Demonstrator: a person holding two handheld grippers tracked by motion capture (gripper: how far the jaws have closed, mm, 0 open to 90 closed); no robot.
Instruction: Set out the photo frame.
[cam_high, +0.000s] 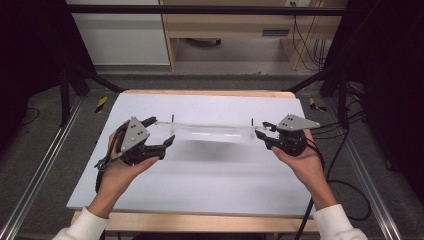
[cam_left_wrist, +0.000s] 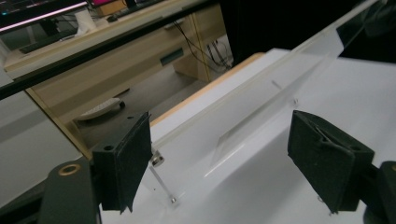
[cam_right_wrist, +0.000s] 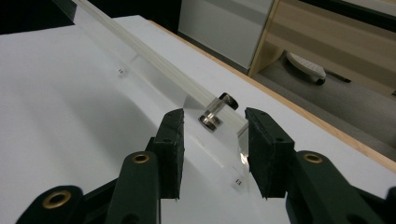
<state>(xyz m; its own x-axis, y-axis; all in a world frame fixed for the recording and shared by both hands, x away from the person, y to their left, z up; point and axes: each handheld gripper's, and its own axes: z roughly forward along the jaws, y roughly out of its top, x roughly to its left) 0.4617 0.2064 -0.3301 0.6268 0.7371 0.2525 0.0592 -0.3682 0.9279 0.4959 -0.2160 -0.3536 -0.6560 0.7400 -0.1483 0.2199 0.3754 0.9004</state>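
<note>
Between our right gripper (cam_right_wrist: 212, 154) pads (cam_right_wrist: 170, 140): narrow gap around clear acrylic panel's (cam_high: 210, 132) metal standoff (cam_right_wrist: 211, 120), contact unclear | left gripper (cam_left_wrist: 219, 158) jaws spread wide, panel end between, untouched | panel stands across white table (cam_high: 200, 185), spanning both grippers | risk: we judge 1-sided closing could tip or slide it.

My left tool (cam_left_wrist: 219, 158) is spread wide, its jaws apart over the white tabletop (cam_left_wrist: 261, 186). Between them a clear acrylic panel (cam_left_wrist: 261, 107) runs toward the far corner, a small metal standoff (cam_left_wrist: 157, 160) just beside the left jaw.
</note>
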